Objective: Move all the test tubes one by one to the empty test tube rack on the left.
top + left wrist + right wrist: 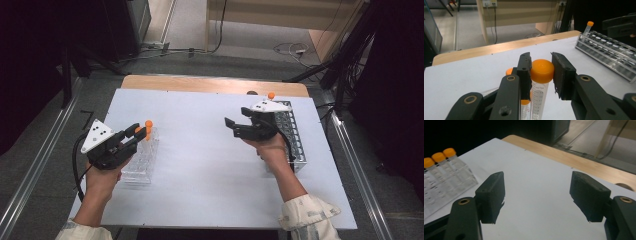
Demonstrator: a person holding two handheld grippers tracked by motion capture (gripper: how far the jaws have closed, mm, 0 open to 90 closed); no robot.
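Over the clear rack (141,159), left gripper (541,72) pinching, seemingly touching, an orange-capped tube (541,75), probably for lifting out. Far right of that rack, right gripper (537,197) wide apart, empty, beside metal rack (290,135).

A white sheet (200,170) lies under the left gripper (141,132) and the right gripper (236,120). Past both, a strip of the wooden table (210,84) shows at the far edge. On the grey floor (190,30) beyond, cables (290,49) trail well ahead of the right gripper, near a wooden desk (280,12). A dark cabinet (135,20) stands far ahead of the left gripper. Metal rails (35,165) run outside each gripper.
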